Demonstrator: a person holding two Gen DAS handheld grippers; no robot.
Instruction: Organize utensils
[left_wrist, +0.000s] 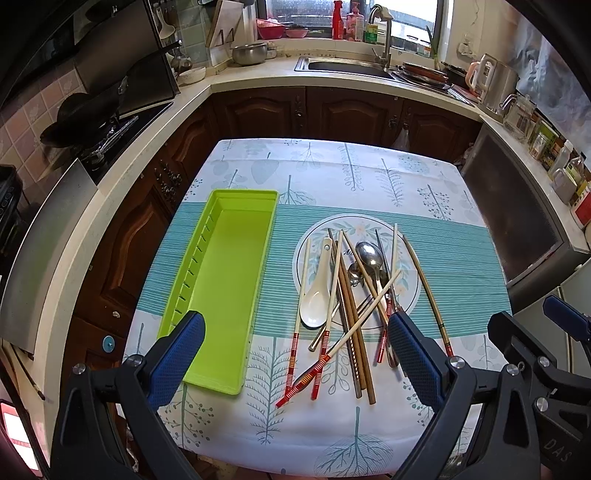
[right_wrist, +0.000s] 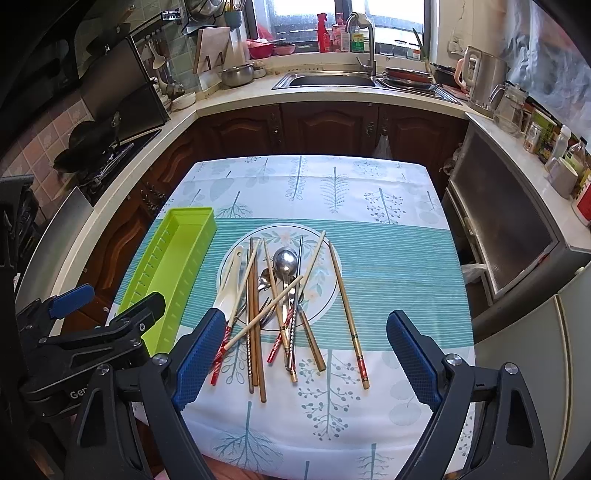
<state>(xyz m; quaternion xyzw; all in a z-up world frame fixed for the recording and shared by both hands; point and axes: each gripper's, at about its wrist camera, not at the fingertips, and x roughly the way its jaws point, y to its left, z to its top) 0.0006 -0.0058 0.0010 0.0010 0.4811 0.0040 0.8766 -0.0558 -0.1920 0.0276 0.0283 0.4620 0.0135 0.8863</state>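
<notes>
A long green tray (left_wrist: 225, 280) lies empty on the table's left; it also shows in the right wrist view (right_wrist: 168, 273). A round plate (left_wrist: 406, 254) (right_wrist: 317, 295) holds a heap of utensils: a white ceramic spoon (left_wrist: 316, 295) (right_wrist: 229, 284), a metal spoon (left_wrist: 369, 254) (right_wrist: 285, 260), several chopsticks (left_wrist: 351, 317) (right_wrist: 255, 325). One bamboo chopstick (left_wrist: 428, 291) (right_wrist: 347, 314) lies right of the plate. My left gripper (left_wrist: 295, 365) is open and empty above the near table edge. My right gripper (right_wrist: 306, 362) is open and empty, near the chopstick ends.
The table wears a white and teal cloth (left_wrist: 332, 177) and stands inside a U-shaped kitchen counter. A stove with pans (left_wrist: 96, 122) is at the left, a sink (left_wrist: 347, 66) at the back, an oven (left_wrist: 517, 221) at the right.
</notes>
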